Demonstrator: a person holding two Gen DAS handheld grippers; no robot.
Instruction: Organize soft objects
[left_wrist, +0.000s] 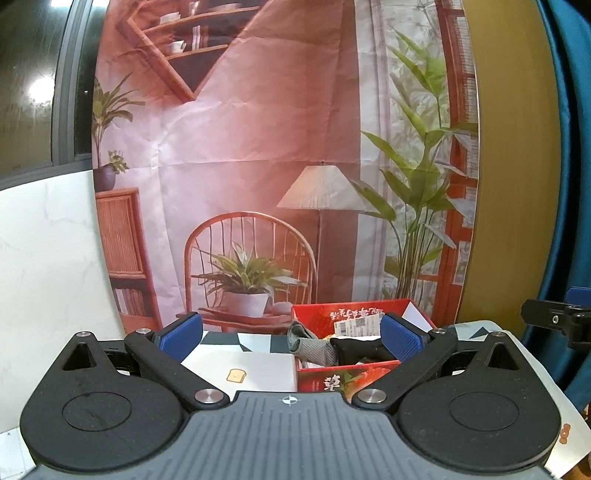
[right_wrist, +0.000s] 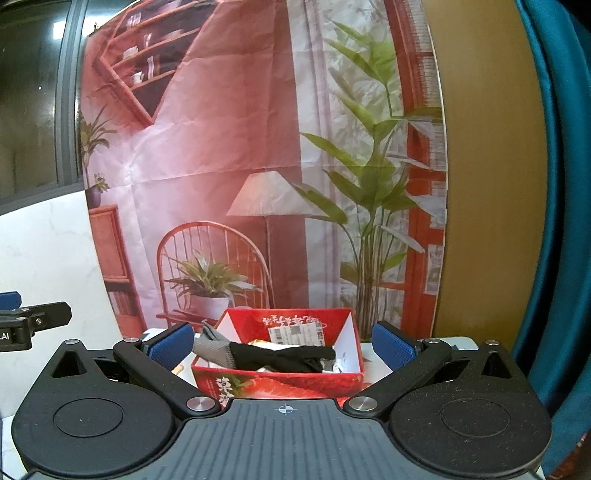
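Tongs, left (left_wrist: 290, 338) and right (right_wrist: 283, 344), gape wide and empty before the red box (right_wrist: 277, 380); likely next, tucking in the overhanging grey-black glove (right_wrist: 266, 356).

The left tongs (left_wrist: 291, 338) stand spread wide and empty above the patterned surface (left_wrist: 258, 341), facing a red box (left_wrist: 332, 380) where a grey cloth (left_wrist: 314, 350) and a black cloth (left_wrist: 360, 350) drape over the rim.
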